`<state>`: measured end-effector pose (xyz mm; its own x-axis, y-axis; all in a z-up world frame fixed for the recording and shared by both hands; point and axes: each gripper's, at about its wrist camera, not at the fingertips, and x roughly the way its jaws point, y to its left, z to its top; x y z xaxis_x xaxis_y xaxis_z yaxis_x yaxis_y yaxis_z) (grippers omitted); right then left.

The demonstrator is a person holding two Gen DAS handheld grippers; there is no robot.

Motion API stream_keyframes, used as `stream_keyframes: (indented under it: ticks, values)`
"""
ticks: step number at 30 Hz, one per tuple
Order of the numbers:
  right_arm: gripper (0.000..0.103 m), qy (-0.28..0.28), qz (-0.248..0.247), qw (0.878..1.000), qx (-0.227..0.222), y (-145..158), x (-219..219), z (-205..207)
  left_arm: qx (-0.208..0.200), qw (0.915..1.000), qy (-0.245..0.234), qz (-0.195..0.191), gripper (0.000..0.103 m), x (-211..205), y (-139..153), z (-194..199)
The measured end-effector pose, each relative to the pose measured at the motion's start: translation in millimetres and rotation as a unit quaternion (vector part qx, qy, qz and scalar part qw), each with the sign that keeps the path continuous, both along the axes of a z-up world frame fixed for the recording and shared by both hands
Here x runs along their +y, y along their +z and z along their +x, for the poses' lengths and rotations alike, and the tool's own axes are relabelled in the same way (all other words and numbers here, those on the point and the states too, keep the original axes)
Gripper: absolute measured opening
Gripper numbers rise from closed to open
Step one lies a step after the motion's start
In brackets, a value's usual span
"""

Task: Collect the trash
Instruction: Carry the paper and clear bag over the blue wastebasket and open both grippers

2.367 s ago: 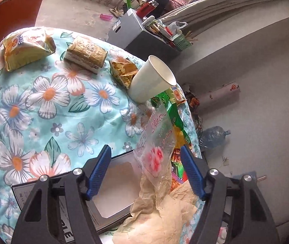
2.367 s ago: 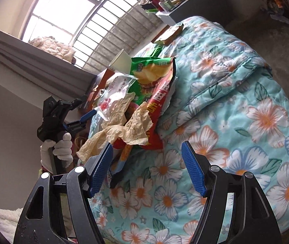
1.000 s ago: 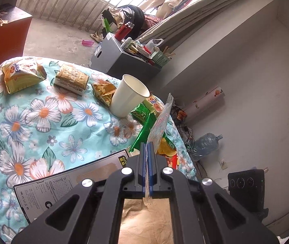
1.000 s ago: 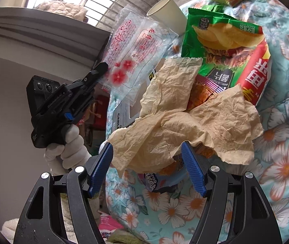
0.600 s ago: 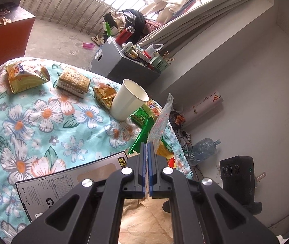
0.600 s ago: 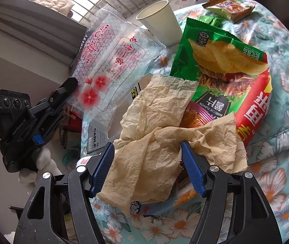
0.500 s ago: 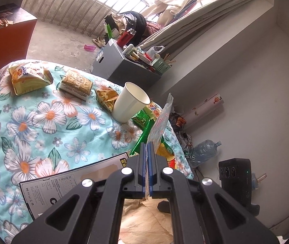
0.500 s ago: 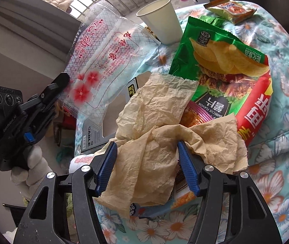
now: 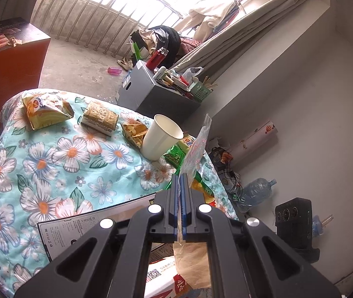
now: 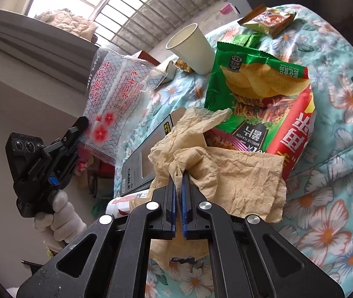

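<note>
My left gripper (image 9: 179, 181) is shut on the lower edge of a clear plastic wrapper (image 9: 196, 149) with red flowers. The right wrist view shows that wrapper (image 10: 116, 99) lifted off the bed, standing up from the left gripper (image 10: 82, 126) in a gloved hand. My right gripper (image 10: 178, 173) is closing its jaws tight, and a fold of crumpled brown paper (image 10: 226, 171) is pinched between the pads. The paper lies over a green chip bag (image 10: 251, 87) and a red bag (image 10: 293, 134). A white paper cup (image 10: 193, 47) stands behind them.
On the floral blanket (image 9: 39, 164) lie a black cable box (image 9: 89, 223), a yellow snack bag (image 9: 43, 109), a biscuit pack (image 9: 99, 118) and small wrappers by the cup (image 9: 160, 139). A grey box with clutter (image 9: 151, 94) and a water bottle (image 9: 255, 191) sit on the floor beyond.
The right jaws went from wide open around the brown paper to shut on a fold of it. The left gripper, still holding the flowered wrapper, rose slightly.
</note>
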<state>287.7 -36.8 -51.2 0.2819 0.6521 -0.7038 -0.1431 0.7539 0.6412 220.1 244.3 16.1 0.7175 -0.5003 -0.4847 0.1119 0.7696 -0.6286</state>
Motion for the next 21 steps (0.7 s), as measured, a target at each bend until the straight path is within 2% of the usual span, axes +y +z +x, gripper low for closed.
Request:
stream_keyframes:
  ticks: [7, 14, 18, 21]
  values:
    - [0.002, -0.057, 0.058, 0.996, -0.046, 29, -52, -18, -0.05, 0.9975, 0.016, 0.046, 0.001, -19, 32, -24]
    - [0.002, -0.122, 0.076, 0.986, -0.084, 55, -120, -58, -0.096, 0.9917, 0.001, 0.085, 0.001, -60, 52, -43]
    - [0.002, -0.16, 0.072, 0.98, -0.093, 53, -148, -74, -0.118, 0.986, -0.022, 0.116, 0.001, -96, 58, -46]
    - [0.002, -0.188, 0.07, 0.975, -0.093, 48, -167, -87, -0.136, 0.9776, -0.039, 0.155, 0.001, -129, 60, -49]
